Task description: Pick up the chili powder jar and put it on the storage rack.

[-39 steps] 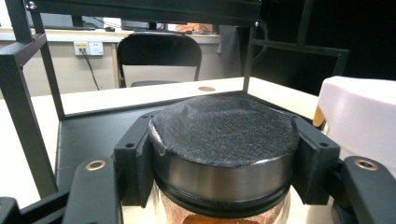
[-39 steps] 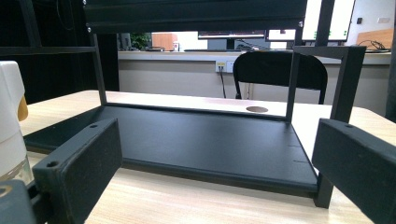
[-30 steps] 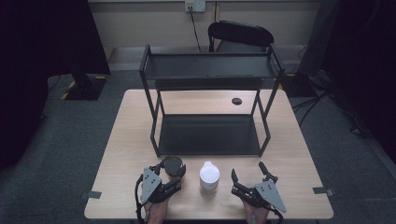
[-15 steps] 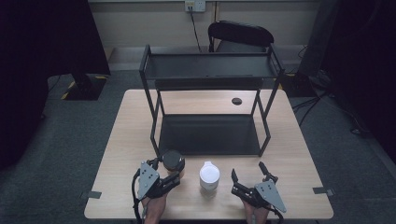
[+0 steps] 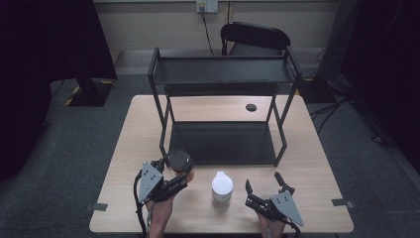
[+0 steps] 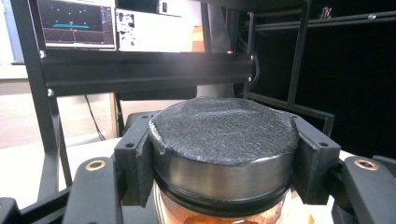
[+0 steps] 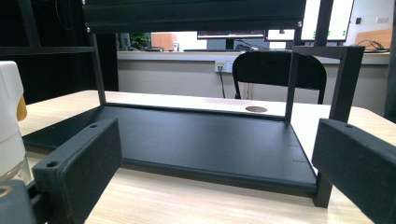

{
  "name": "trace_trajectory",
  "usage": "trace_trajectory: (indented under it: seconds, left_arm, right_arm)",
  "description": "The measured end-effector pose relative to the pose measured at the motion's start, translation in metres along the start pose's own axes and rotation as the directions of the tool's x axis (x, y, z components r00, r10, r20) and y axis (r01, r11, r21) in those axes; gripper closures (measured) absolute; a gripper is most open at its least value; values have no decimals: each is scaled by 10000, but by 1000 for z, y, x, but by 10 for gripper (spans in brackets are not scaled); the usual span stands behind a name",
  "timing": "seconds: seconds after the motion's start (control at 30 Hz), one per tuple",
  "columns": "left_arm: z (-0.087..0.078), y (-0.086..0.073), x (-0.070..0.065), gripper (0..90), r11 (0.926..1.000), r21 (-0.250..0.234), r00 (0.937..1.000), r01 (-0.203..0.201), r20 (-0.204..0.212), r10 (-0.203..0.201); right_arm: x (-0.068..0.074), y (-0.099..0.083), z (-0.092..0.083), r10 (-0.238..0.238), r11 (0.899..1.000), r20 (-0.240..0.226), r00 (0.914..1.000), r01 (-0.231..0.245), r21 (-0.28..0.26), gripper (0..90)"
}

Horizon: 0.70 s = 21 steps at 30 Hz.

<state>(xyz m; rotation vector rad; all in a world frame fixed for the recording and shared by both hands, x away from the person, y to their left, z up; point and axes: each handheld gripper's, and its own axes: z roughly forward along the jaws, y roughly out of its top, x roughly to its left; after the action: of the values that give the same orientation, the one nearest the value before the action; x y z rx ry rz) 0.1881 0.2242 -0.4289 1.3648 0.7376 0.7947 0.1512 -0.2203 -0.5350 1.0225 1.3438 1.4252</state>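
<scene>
A glass jar with a dark lid (image 5: 180, 161) is held off the table near the front left, my left gripper (image 5: 173, 173) shut on it. In the left gripper view both pads (image 6: 133, 161) press on the metal band below the jar's rough black lid (image 6: 224, 128). My right gripper (image 5: 265, 188) rests open near the table's front right, nothing between its jaws. A white-capped bottle (image 5: 222, 186) stands between the two grippers, and its white side (image 7: 9, 121) shows at the left edge of the right gripper view.
A black two-level metal rack (image 5: 223, 144) stands mid-table, its lower shelf (image 7: 201, 144) just ahead of the right gripper. A round cable hole (image 5: 251, 107) lies behind the rack. A black chair (image 5: 255, 37) stands beyond the table's far edge.
The left gripper has risen with the jar and shifted slightly toward the rack. The right gripper and the white-capped bottle have stayed put.
</scene>
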Motion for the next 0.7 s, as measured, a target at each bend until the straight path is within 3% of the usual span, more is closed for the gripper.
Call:
trace_trajectory:
  seconds: [0.47,0.7]
  left_arm:
    - [15,40,10,354,9986,-528,9999,-67,131,74]
    - [25,64,14,354,9973,-565,9988,-477,102,484]
  right_arm:
    - [1,0,0,-5,10000,45,10000,5,2,7]
    - [1,0,0,-10,10000,93,10000,10,8,7]
